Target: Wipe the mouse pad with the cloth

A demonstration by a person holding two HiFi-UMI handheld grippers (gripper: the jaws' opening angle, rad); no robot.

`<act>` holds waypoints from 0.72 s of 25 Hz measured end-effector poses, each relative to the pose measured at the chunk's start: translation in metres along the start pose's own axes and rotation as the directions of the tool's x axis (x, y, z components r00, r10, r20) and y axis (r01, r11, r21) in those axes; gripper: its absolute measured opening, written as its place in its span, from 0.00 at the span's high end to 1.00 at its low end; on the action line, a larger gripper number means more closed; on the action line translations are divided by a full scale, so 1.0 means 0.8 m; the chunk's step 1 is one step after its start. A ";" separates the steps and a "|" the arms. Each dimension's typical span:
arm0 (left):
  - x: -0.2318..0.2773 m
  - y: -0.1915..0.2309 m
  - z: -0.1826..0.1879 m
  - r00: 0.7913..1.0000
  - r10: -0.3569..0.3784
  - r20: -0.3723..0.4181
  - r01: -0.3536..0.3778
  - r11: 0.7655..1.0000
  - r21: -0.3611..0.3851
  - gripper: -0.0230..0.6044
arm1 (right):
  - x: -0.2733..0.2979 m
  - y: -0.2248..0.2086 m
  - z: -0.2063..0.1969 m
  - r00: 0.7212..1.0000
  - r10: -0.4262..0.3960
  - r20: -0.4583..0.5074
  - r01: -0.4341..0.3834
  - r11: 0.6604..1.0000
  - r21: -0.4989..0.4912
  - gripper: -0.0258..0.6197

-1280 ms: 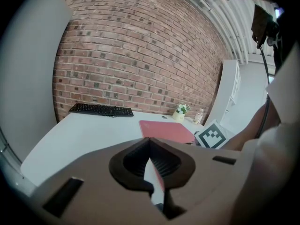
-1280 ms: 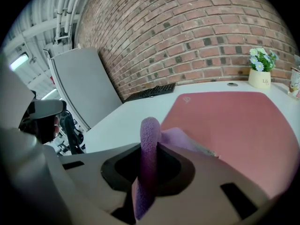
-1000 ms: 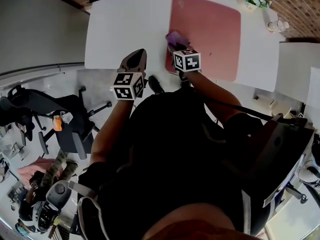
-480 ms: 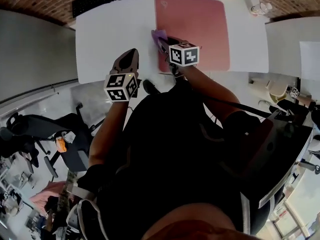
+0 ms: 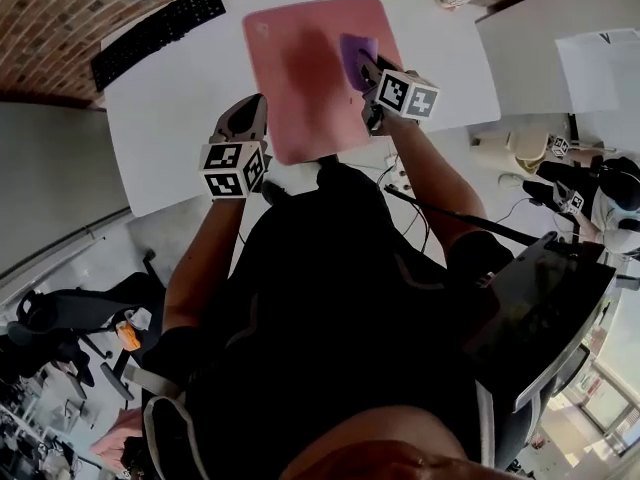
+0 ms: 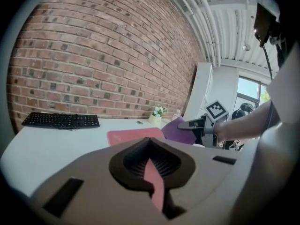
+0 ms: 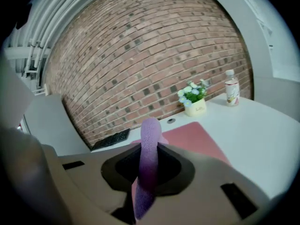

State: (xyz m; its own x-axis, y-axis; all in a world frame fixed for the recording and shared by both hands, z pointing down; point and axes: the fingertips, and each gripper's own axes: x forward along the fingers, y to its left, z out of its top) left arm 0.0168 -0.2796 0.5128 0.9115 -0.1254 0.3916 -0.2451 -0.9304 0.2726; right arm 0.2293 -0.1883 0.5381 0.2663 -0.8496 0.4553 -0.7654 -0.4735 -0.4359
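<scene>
1. A person stands over a white desk (image 5: 170, 138), a two-jaw gripper in each hand, with the pink mouse pad (image 5: 290, 88) lying flat near the desk's front edge.
2. The right gripper (image 5: 366, 70) is clamped on a purple cloth (image 7: 148, 163). The jaws pinch one bunched end, and the free part stands up past the tips and droops over the right half of the pad.
3. Whether the cloth actually presses on the pad cannot be told from these views; from the left gripper's camera it appears raised a little above it.
4. The left gripper (image 5: 247, 113) hovers at the pad's left edge, its jaws together on nothing, with only a pink sliver of the pad showing through the slit.
5. The cloth looks light, soft and floppy, so it will likely fold and trail rather than push stiffly. A bite on a gathered edge, as here, leaves loose fabric to drag flat.
6. The pad looks thin and flexible and may slide under a stroke, and the idle left gripper is well placed to pin its near corner.
7. A black keyboard (image 5: 158, 34), a small flower pot (image 7: 194, 102) and a bottle (image 7: 230, 93) stand well clear at the back.
</scene>
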 end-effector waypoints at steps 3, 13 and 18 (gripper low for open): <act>0.028 -0.012 0.011 1.000 -0.008 -0.018 0.009 1.000 0.008 0.96 | -0.007 -0.069 0.027 0.996 -0.084 0.023 0.083 0.996 0.019 0.87; 0.090 -0.034 0.024 0.997 0.029 -0.077 -0.027 0.999 0.030 0.96 | 0.003 -0.236 0.062 0.963 -0.271 0.003 0.271 0.962 -0.042 0.87; 0.097 -0.032 0.019 0.993 0.067 -0.096 -0.065 0.998 0.015 0.96 | 0.024 -0.254 0.037 0.960 -0.273 -0.059 0.268 0.961 -0.073 0.87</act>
State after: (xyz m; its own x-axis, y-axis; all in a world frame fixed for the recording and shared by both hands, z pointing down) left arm 0.0988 -0.2706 0.5226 0.8572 -0.1533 0.4916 -0.2992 -0.9253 0.2332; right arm 0.4077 -0.1155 0.6124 0.4298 -0.6730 0.6019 -0.7066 -0.6657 -0.2398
